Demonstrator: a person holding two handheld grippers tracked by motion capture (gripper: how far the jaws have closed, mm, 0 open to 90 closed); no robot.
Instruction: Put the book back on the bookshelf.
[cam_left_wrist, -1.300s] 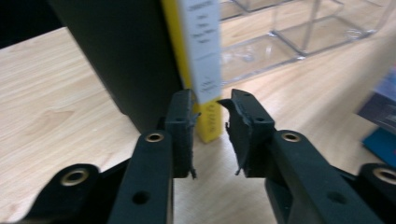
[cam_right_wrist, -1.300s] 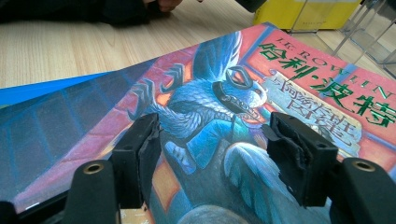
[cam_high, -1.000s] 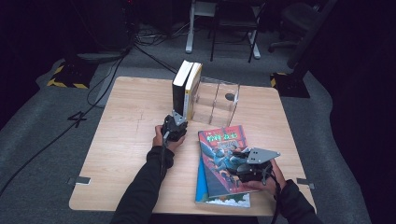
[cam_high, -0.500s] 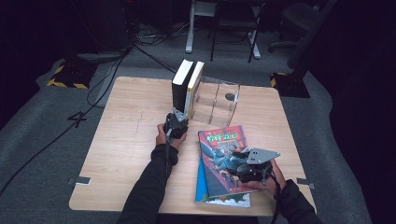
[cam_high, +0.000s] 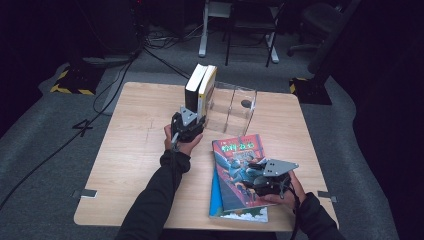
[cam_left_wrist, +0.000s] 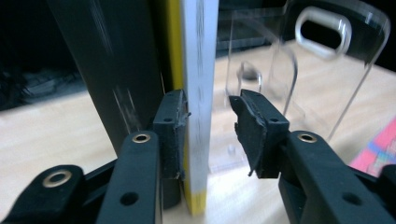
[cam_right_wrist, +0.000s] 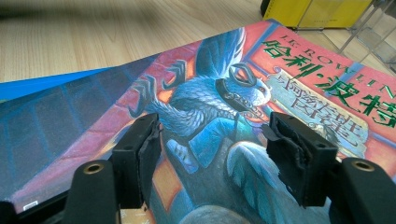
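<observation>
We see a light wood table (cam_high: 135, 150) on grey carpet (cam_high: 45, 150) in a dark room; cables (cam_high: 125, 60) run over the floor at the far left, chair and desk legs (cam_high: 240, 35) stand beyond the far edge. Black-yellow tape (cam_high: 72, 82) lies by the far left corner.

Two books stand upright at the far edge: a black book (cam_high: 192, 90) and, touching it, a yellow book (cam_high: 206, 92). Just beside them is a clear stand (cam_high: 235, 107) with dividers.

Our left hand-held gripper (cam_high: 187, 125) is at the near bottom end of the yellow book (cam_left_wrist: 201, 93). Its jaws have just been opening: the book's edge sits between them, one pad right against the cover, the other clear of it with a gap, so released, not clamped.

Two flat books lie near the right front corner: a red book (cam_high: 237, 165) on top of a blue book (cam_high: 220, 200), the blue one peeking out at the left and front. Our right hand-held gripper (cam_high: 265, 180) rests over the red book (cam_right_wrist: 233, 116), jaws apart, nothing pinched.

The left half of the table is bare wood, wide free space. The flat books reach close to the front edge. Between the stand and the red book there is only a narrow strip.
</observation>
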